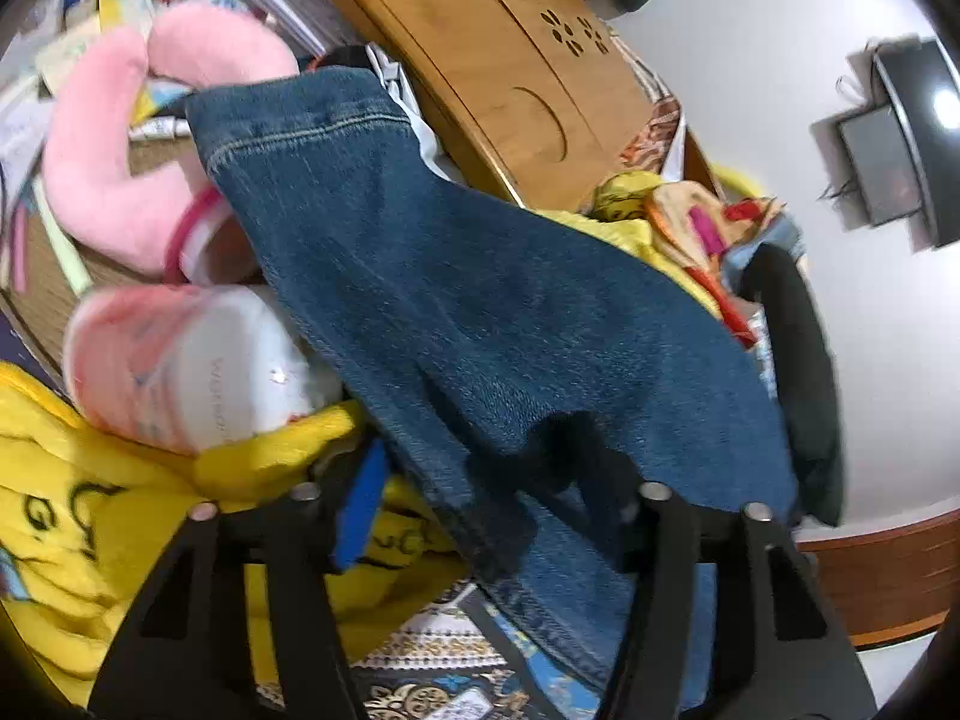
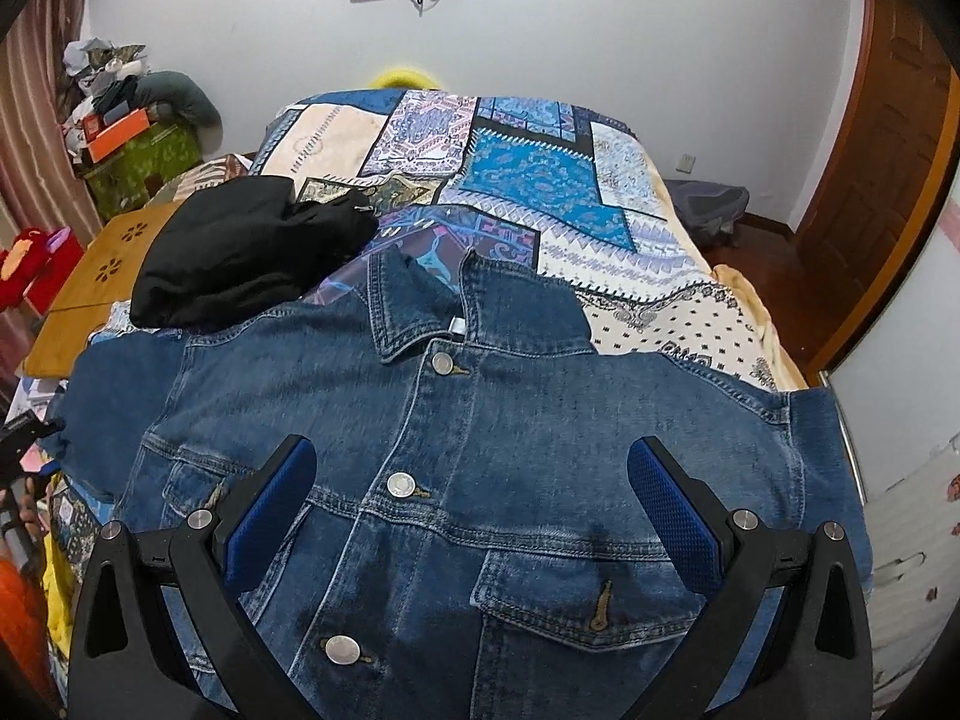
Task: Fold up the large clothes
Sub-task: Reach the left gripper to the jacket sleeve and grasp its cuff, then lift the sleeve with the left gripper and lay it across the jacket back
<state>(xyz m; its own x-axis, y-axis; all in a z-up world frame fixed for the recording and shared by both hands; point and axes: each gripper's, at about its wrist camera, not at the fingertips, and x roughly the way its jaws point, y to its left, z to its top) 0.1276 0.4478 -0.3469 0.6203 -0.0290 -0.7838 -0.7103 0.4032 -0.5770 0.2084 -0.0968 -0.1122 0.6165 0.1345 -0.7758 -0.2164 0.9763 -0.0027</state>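
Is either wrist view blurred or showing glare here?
Left wrist view: motion-smeared, the pink-and-white bottle and yellow fabric soft; glare on the wall screen. Right wrist view: sharp on the denim jacket, strong fisheye curving of the edges.

From the right wrist, the patterned bedspread (image 2: 528, 180) lies bare from 12 to 2 o'clock beyond the denim jacket (image 2: 480, 432); a black garment (image 2: 240, 252) blocks 10 o'clock, the wooden surface (image 2: 90, 288) beside it at 9
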